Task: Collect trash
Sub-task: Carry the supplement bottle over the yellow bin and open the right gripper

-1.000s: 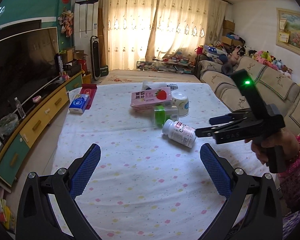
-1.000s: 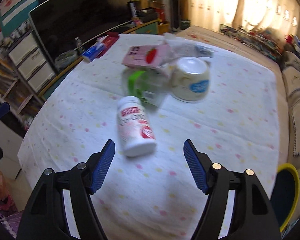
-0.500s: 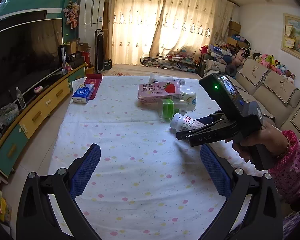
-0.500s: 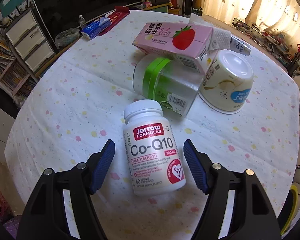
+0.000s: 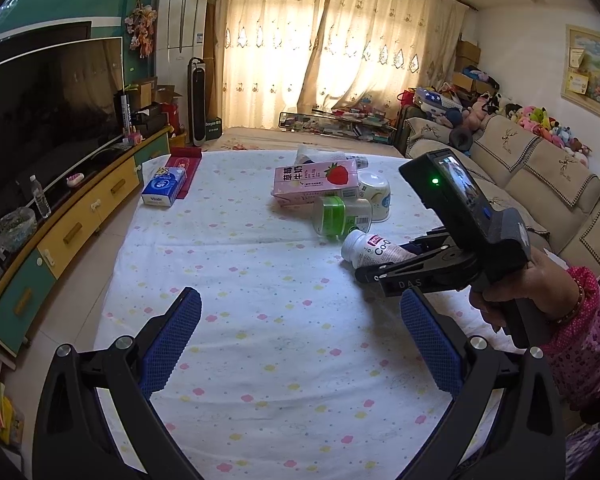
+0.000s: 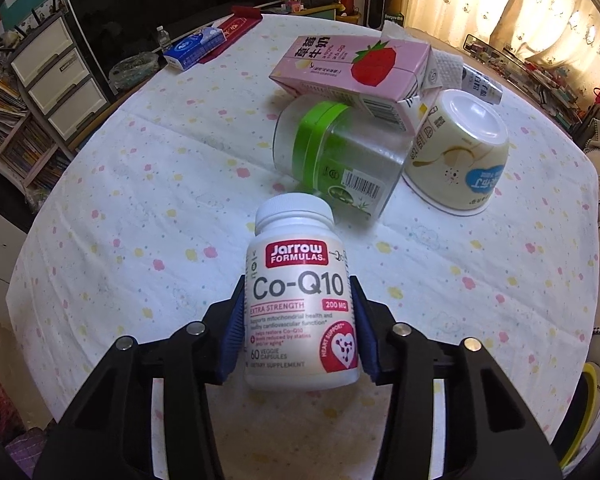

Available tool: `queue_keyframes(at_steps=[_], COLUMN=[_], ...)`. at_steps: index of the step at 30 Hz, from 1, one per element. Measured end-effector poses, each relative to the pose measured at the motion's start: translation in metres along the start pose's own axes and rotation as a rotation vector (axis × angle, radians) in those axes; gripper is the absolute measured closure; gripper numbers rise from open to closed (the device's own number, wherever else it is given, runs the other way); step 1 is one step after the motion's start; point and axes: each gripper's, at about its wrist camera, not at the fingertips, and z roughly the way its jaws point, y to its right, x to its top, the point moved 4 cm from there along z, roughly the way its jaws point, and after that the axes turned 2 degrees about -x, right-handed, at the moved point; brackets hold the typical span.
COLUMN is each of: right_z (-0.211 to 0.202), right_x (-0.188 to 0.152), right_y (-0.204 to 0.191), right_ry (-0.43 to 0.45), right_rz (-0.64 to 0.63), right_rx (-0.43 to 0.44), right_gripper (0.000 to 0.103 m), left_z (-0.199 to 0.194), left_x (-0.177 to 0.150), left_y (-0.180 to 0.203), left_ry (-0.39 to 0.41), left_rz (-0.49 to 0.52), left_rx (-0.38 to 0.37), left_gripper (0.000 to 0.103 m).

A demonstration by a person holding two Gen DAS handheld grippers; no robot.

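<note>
My right gripper (image 6: 298,330) is shut on a white Co-Q10 pill bottle (image 6: 300,300) lying on the table, its cap pointing away; the bottle (image 5: 374,250) and the right gripper (image 5: 384,270) also show in the left wrist view. Just beyond lie a clear jar with a green band (image 6: 332,156), a pink strawberry milk carton (image 6: 352,72) and an upturned cream cup (image 6: 458,156). My left gripper (image 5: 300,348) is open and empty over the near part of the table.
The table wears a white dotted cloth (image 5: 260,280). A blue tissue pack (image 5: 164,186) and a red packet (image 5: 188,168) lie at its far left. A TV cabinet (image 5: 60,232) runs along the left, a sofa (image 5: 540,184) along the right.
My right gripper moved forward over the pill bottle and closed on it. The left gripper stayed open and nearly still.
</note>
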Motion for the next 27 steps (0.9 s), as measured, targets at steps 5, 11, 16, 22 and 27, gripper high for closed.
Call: queue_keyframes(at_steps=[5, 11, 16, 22, 27], right_z=[-0.021, -0.048, -0.071, -0.097, -0.106], right_x=[-0.017, -0.043, -0.069, -0.109, -0.152], right_y=[0.009, 0.034, 0.071, 0.146, 0.215], right_ry=[0.037, 0.084, 0.123, 0.155, 0.143], right_rz=[0.027, 0.086, 0.174, 0.345, 0.511], right_rx=[0.014, 0.010, -0.027, -0.130, -0.236], right_gripper=[0.058, 0.059, 0.059, 0.059, 0.058], left_z=[0.003, 0.012, 0.018, 0.028, 0.037], left_x=[-0.001, 0.000, 0.003, 0.007, 0.009], left_y=[0.004, 0.016, 0.029, 0.045, 0.056], left_ry=[-0.007, -0.019, -0.026, -0.038, -0.050], left_rz=[0.008, 0.029, 0.052, 0.072, 0.095], left_rx=[-0.010, -0.027, -0.040, -0.064, -0.076], left_gripper=[0.005, 0.005, 0.005, 0.005, 0.005])
